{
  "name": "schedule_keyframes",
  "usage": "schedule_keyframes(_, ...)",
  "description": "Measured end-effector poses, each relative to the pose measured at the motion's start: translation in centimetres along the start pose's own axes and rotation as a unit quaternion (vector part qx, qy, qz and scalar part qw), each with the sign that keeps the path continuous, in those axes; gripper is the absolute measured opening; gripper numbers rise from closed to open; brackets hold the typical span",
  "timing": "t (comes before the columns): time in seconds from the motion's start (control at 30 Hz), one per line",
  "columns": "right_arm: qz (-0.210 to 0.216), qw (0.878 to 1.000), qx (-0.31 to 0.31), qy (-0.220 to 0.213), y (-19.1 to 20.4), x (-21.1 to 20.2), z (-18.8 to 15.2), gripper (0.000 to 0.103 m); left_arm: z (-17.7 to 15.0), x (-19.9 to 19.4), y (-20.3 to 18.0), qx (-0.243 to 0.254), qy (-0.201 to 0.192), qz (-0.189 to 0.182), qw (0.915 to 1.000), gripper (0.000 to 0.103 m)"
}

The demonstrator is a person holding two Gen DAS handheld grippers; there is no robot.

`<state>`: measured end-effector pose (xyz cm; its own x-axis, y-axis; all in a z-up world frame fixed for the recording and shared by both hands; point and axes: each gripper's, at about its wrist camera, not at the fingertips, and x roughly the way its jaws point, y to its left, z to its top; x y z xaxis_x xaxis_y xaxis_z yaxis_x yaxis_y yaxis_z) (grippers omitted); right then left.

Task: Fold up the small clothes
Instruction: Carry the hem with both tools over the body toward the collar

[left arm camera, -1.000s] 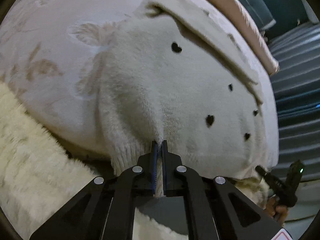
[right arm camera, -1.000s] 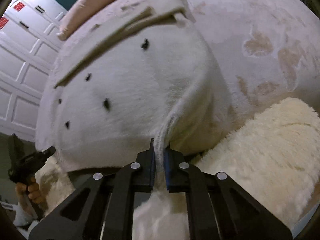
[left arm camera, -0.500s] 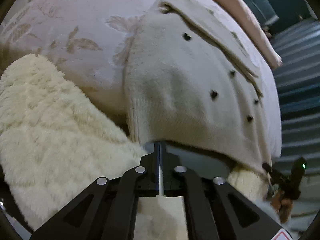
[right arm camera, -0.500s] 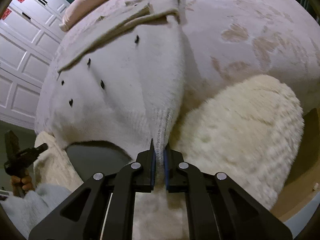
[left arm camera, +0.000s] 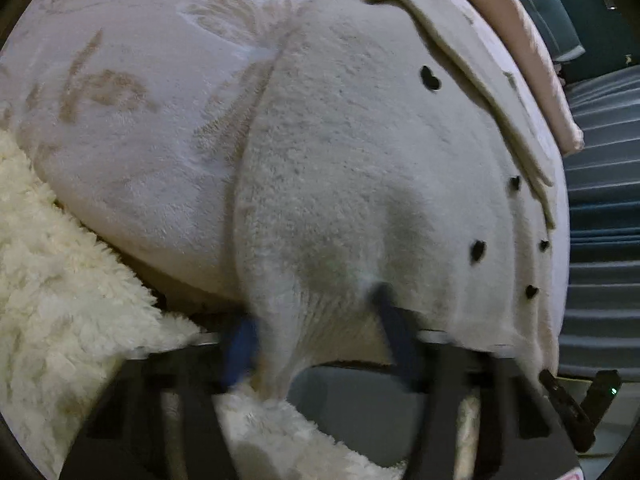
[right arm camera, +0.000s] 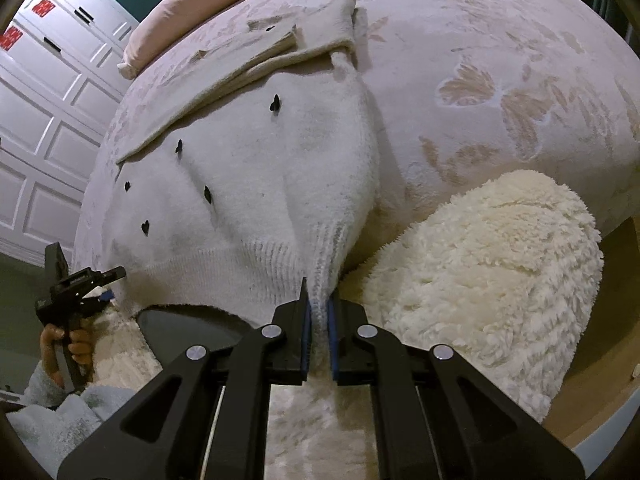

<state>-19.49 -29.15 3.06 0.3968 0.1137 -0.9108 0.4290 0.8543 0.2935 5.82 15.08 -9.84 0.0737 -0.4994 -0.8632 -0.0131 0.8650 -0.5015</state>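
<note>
The right gripper (right arm camera: 319,312) is pinching the ribbed hem of the white fuzzy heart-dotted sweater (right arm camera: 248,184) lying on the pink bedspread (right arm camera: 500,60) to keep it taut, while the left gripper (left arm camera: 316,336), fingers spread apart, is gripping nothing.

Pale leaf-patterned bedspread (right arm camera: 500,60), cream fleecy blanket (right arm camera: 480,264) (at the bed's edge), white panelled doors (right arm camera: 44,92)

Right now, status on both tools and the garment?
Left tool open, hem loose between its fingers. Right tool shut on white fuzzy sweater with black hearts. Sweater flat on pink patterned bedspread. Cream fluffy blanket beside the hem.
</note>
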Motion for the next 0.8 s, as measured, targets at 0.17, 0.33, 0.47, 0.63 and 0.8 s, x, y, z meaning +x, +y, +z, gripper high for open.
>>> schedule_keyframes(0.17,-0.029,0.999,-0.024,0.037,-0.2,0.0,-1.4,0.005,-2.2,-3.9,0.2,0.004,-0.002,-0.052,0.9986,0.006)
schedule_keyframes(0.33,-0.033,0.996,-0.041,0.076,-0.3,-1.4,-3.0,0.005,-5.5,-7.8,-0.8,0.022,0.027,-0.063,0.9974,0.004)
schedule_keyframes(0.47,-0.035,0.991,-0.069,0.108,0.1,-3.7,-3.3,0.005,-6.2,-10.4,-2.5,0.038,0.039,-0.058,0.9968,0.004)
schedule_keyframes(0.63,0.024,0.996,-0.071,-0.045,0.9,-7.3,6.2,0.006,2.3,-14.7,-7.9,0.079,-0.087,-0.101,0.9880,0.005)
schedule_keyframes(0.8,-0.005,0.937,0.051,-0.346,-0.5,-12.3,17.0,0.054,14.2,-17.7,-13.3,0.037,-0.261,-0.085,0.9608,0.014)
